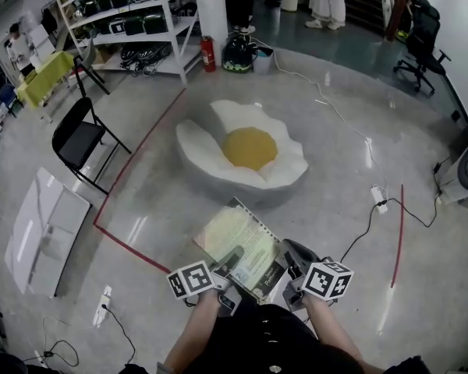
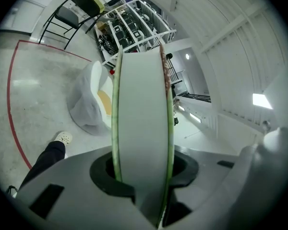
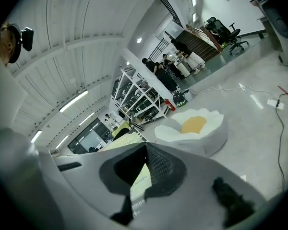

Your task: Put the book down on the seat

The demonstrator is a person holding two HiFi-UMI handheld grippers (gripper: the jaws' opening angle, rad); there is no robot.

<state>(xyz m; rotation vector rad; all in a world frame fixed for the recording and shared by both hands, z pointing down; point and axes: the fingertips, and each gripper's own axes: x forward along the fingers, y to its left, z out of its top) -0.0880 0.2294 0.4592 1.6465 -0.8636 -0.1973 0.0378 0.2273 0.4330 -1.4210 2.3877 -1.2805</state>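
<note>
The book (image 1: 240, 244) hangs low in the middle of the head view, pinched only along its near edge. The left gripper (image 1: 228, 262) is clamped across its thickness and the right gripper (image 1: 291, 269) bites a corner. The egg-shaped seat (image 1: 199, 142) sits well apart, up at frame centre. With so much book sticking out unsupported, I'd worry it sags or twists out of the grip on the way. If released too high, it could slide off the rounded yellow cushion
</note>
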